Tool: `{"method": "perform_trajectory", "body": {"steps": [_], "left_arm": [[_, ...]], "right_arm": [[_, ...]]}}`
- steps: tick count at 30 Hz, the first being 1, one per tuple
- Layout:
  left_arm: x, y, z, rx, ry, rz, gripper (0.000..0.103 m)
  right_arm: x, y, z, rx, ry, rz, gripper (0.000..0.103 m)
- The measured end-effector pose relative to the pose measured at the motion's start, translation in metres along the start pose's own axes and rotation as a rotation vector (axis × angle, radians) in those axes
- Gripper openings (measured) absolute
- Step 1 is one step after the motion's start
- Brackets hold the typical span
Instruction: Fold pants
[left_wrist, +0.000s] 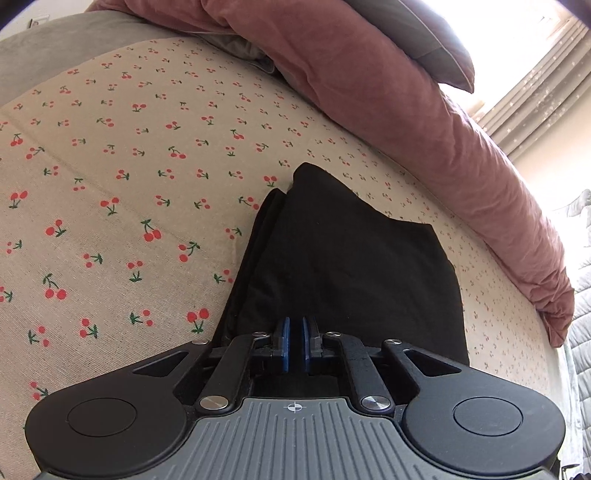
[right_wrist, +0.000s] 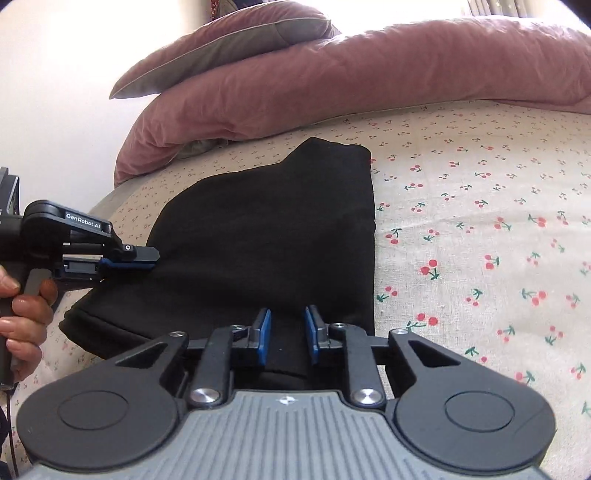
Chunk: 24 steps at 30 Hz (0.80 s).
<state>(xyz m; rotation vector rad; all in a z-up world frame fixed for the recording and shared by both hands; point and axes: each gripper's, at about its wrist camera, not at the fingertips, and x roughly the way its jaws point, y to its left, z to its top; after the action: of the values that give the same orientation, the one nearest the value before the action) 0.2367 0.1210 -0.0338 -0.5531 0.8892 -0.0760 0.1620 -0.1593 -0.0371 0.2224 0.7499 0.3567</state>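
The black pants (left_wrist: 343, 258) lie folded into a thick stack on the cherry-print bed sheet (left_wrist: 110, 166). My left gripper (left_wrist: 295, 325) is shut, its blue pads nearly together at the near edge of the stack. It also shows in the right wrist view (right_wrist: 149, 260), fingers closed at the left edge of the pants (right_wrist: 266, 229), with cloth lifted there. My right gripper (right_wrist: 287, 325) is open, its blue pads apart over the near edge of the pants, holding nothing.
A rolled pink duvet (left_wrist: 406, 110) and a pink-grey pillow (right_wrist: 229, 40) lie along the far side of the bed. A bright window with curtains (left_wrist: 546, 85) is at the right. A hand (right_wrist: 22, 306) holds the left gripper's handle.
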Motion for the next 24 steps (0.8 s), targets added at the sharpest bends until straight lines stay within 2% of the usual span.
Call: {"method": "perform_trajectory", "body": {"steps": [3,5,6,7,8,9,10,11,12,14,17,19,21,23,24], "left_arm": [[-0.003,0.003,0.003,-0.014,0.002,-0.018,0.009],[-0.008,0.010,0.008,-0.052,-0.007,-0.043,0.009],[-0.009,0.014,0.012,-0.065,-0.016,-0.049,0.012],[-0.011,0.018,0.015,-0.075,-0.025,-0.059,0.018],[-0.012,0.021,0.019,-0.088,-0.033,-0.076,0.023],[-0.013,0.024,0.022,-0.098,-0.040,-0.096,0.038],[-0.012,0.026,0.025,-0.102,-0.048,-0.114,0.063],[-0.011,0.027,0.028,-0.100,-0.055,-0.102,0.076],[-0.010,0.028,0.030,-0.099,-0.065,-0.080,0.082],[-0.007,0.030,0.035,-0.095,-0.063,-0.060,0.082],[0.000,0.028,0.034,-0.086,-0.034,-0.104,0.082],[0.009,0.024,0.031,-0.065,0.013,-0.127,0.081],[0.016,0.018,0.027,-0.013,0.023,-0.090,0.079],[0.017,0.011,0.025,0.038,0.019,-0.065,0.068],[0.018,0.008,0.023,0.055,0.022,-0.052,0.041]], "right_arm": [[0.000,0.009,0.003,-0.050,0.018,-0.025,0.024],[0.000,0.001,0.020,-0.038,0.068,0.011,0.027],[-0.001,-0.005,0.027,-0.015,0.068,0.047,0.035],[-0.003,-0.013,0.036,0.013,0.044,0.070,0.049],[-0.005,-0.021,0.045,0.044,0.010,0.068,0.056],[-0.005,-0.029,0.053,0.073,-0.012,0.054,0.066],[-0.003,-0.037,0.060,0.093,-0.022,0.049,0.070],[0.002,-0.046,0.066,0.117,-0.021,0.052,0.070],[0.009,-0.055,0.070,0.152,-0.007,0.059,0.070],[0.025,-0.071,0.074,0.231,0.031,0.089,0.070],[0.041,-0.083,0.070,0.296,0.065,0.104,0.070],[0.047,-0.085,0.066,0.305,0.057,0.130,0.071],[0.050,-0.086,0.063,0.324,0.036,0.161,0.071],[0.053,-0.085,0.063,0.342,0.028,0.161,0.070],[0.054,-0.082,0.063,0.339,0.028,0.143,0.065]]}}
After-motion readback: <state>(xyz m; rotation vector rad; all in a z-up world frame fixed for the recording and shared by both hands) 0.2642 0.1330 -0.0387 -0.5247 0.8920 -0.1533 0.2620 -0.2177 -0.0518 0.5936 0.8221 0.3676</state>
